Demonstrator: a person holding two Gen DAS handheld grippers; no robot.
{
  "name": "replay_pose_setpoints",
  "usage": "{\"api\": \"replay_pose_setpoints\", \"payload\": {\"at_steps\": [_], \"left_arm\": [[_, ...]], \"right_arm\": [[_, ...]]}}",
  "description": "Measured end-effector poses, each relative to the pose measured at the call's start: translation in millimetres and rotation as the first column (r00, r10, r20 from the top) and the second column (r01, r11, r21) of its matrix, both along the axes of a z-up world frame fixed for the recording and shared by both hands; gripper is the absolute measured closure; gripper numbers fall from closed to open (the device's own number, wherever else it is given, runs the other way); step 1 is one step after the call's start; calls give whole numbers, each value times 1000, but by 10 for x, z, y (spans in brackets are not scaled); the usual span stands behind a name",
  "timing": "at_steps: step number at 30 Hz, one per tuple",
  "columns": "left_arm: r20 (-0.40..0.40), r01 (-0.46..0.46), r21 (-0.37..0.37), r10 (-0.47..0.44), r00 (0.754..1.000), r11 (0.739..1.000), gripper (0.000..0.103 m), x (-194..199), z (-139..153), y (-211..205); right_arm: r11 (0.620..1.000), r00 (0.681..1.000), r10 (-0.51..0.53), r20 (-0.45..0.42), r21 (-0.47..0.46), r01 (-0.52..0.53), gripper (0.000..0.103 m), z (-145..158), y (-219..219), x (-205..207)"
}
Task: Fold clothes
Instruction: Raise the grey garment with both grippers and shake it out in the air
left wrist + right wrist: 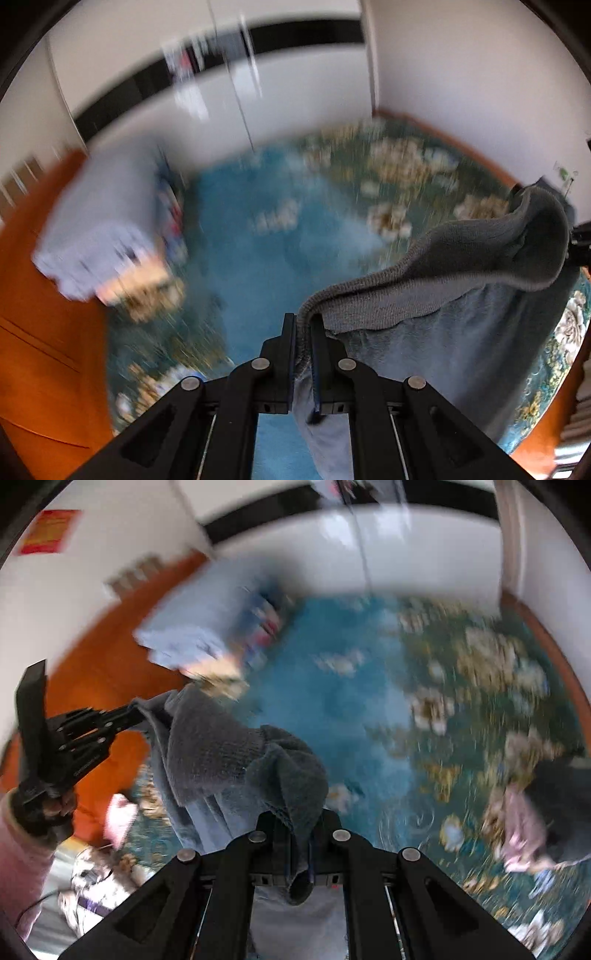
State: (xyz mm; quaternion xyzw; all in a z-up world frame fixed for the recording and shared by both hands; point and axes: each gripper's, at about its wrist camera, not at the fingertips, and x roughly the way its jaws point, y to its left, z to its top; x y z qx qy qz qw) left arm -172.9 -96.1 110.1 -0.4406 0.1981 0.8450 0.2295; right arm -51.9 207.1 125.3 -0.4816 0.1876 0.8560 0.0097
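Bedspread (258,236): a large blue-green cover with cream and gold flowers fills most of both views, blurred by motion, lying on an orange-brown wooden frame (44,332).
Wall (461,66): white, behind the bed, crossed by a dark horizontal band.
Grey garment (461,266): a knitted grey piece with a ribbed edge and a smoother blue-grey panel below, held up in the air above the bedspread and stretched between the two grippers; it sags in the middle and hangs down towards the camera.
Folded pile (96,221): pale blue cloth resting on the far left part of the bedspread, too blurred to tell more.
Pink cloth (524,830): a small crumpled item on the bedspread at the right of the right wrist view, well apart from the grey garment.
Left gripper (303,332): black, its jaws are clamped on the ribbed edge of the grey garment; in the right wrist view it is seen from the side, held by a hand (55,805) in a pink sleeve.
Right gripper (299,834): black, its jaws are pressed together on a bunched fold of the grey garment, which drapes over and between the fingers.
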Motion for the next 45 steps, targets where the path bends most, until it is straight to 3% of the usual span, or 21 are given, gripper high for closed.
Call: {"api": "replay_pose_setpoints", "payload": {"at_steps": [5, 9, 16, 20, 23, 25, 28, 30, 35, 40, 45], "left_arm": [[144, -49, -26, 52, 988, 998, 95, -799, -1175, 92], [193, -73, -39, 79, 978, 997, 95, -1324, -1825, 160], [235, -125, 7, 119, 965, 992, 95, -1662, -2240, 240], [241, -152, 13, 145, 960, 988, 95, -1608, -2325, 208], [244, -174, 19, 164, 956, 985, 95, -1552, -2374, 178], [235, -153, 57, 136, 963, 987, 95, -1407, -2185, 194], [202, -108, 138, 79, 976, 984, 95, -1150, -1722, 238], [152, -62, 188, 33, 988, 980, 95, -948, -1282, 304], [3, 27, 229, -29, 1000, 973, 95, -573, -256, 487], [-148, 96, 257, -59, 987, 962, 95, -30, 800, 552], [-245, 162, 285, -91, 965, 945, 95, 542, 1665, 567]], "right_arm": [[991, 978, -113, 176, -53, 124, 97, -1262, 315, -906], [988, 961, -144, 236, -27, 155, 97, -1783, 466, -1472], [987, 951, -162, 262, 34, 159, 97, -2124, 643, -1928], [992, 943, -122, 310, 72, 105, 97, -2443, 673, -2098], [988, 946, -152, 287, 35, 148, 97, -2541, 729, -2072], [981, 948, -185, 260, -8, 193, 97, -2527, 799, -1993], [975, 960, -208, 189, -42, 220, 97, -2248, 924, -1704], [980, 973, -191, 131, -26, 196, 97, -1966, 971, -1480], [984, 983, -177, -54, -7, 177, 97, -982, 1124, -1039], [987, 959, -146, -244, 28, 158, 97, -14, 1141, -584], [987, 901, -103, -421, 68, 145, 97, 939, 1153, -126]]}}
